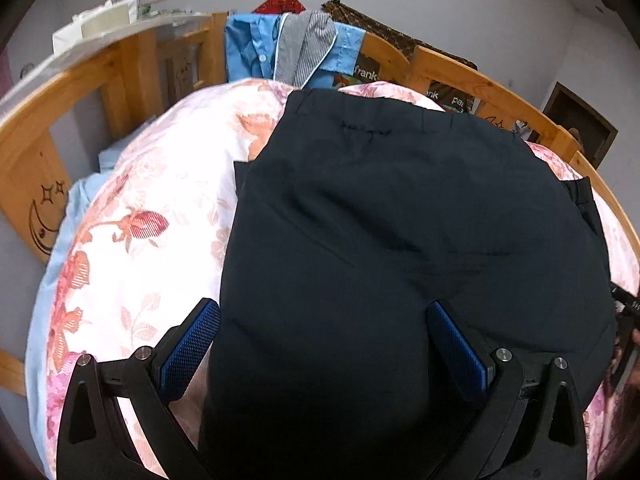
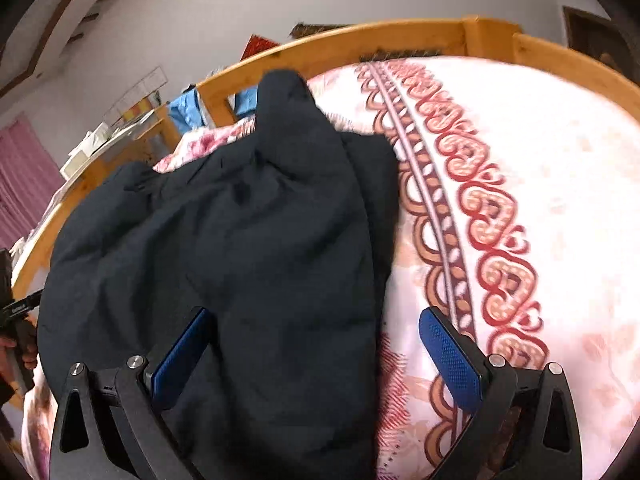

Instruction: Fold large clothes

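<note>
Garment: dark navy folded cloth garment (image 1: 400,240) fills frame centre on the pink floral quilt (image 1: 160,200); near edge cut off.
Left gripper (image 1: 324,344): released, blue pads spread above the cloth.
Right gripper (image 2: 316,352): released, straddling the garment's right edge; far end blurred.

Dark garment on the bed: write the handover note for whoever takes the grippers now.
Left gripper: open, over the near left edge of the dark garment, gripping nothing.
Right gripper: open, over its near right edge, gripping nothing.
The garment lies on the floral quilt, fairly flat from the left view, bunched at the far end from the right view.
Done: laid out, possibly folded once; cannot tell.
Left: grip the edges, fold, smooth.
</note>
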Demonstrator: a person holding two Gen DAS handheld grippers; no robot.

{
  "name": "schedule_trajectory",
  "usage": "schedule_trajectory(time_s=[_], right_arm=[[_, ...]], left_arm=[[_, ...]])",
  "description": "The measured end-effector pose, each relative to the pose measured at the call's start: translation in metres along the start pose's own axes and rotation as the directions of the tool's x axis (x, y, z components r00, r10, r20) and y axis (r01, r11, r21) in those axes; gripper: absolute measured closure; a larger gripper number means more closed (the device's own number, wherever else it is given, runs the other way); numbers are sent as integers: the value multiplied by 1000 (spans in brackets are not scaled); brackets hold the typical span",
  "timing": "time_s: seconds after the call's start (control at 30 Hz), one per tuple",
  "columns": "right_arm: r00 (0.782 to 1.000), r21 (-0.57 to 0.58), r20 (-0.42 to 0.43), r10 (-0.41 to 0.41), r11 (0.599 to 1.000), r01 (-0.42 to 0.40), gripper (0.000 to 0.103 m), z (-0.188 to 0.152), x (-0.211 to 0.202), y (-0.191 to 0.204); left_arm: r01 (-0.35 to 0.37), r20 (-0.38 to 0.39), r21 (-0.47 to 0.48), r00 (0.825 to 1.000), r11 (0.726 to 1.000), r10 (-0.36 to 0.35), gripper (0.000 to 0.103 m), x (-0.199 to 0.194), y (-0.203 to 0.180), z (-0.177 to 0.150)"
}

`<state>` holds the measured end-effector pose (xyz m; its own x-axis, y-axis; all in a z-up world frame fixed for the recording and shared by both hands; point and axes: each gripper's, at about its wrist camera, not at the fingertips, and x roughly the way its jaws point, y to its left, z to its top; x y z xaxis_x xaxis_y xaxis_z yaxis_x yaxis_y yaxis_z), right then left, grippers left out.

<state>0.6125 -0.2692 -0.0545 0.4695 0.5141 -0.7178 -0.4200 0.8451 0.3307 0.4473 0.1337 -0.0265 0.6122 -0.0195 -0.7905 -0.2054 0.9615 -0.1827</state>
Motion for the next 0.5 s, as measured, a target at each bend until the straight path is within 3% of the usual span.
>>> schedule_trajectory(time_s=[0.1,0.2,0.23,0.3,0.5], right_arm=[[997,-48,-29,70,996,-71,0,1,4,6],[993,-59,-74,88,994,-92,0,2,15,7],[992,-47,-81,98,994,-102,0,3,17,5],[991,-27,-81,108,994,-111,0,2,19,1],[993,-8,-59,103,995,-104,0,-1,16,5]], left_arm=[[87,-64,-79,994,993,-92,1,10,17,2],[184,-133,-186,969,965,-210,1,26,35,1],[219,-158,-232,953,948,-258,1,33,42,-1],[252,-177,-280,935,926,-308,1,40,50,-3],[254,-182,-270,934,929,-309,1,39,47,-9]])
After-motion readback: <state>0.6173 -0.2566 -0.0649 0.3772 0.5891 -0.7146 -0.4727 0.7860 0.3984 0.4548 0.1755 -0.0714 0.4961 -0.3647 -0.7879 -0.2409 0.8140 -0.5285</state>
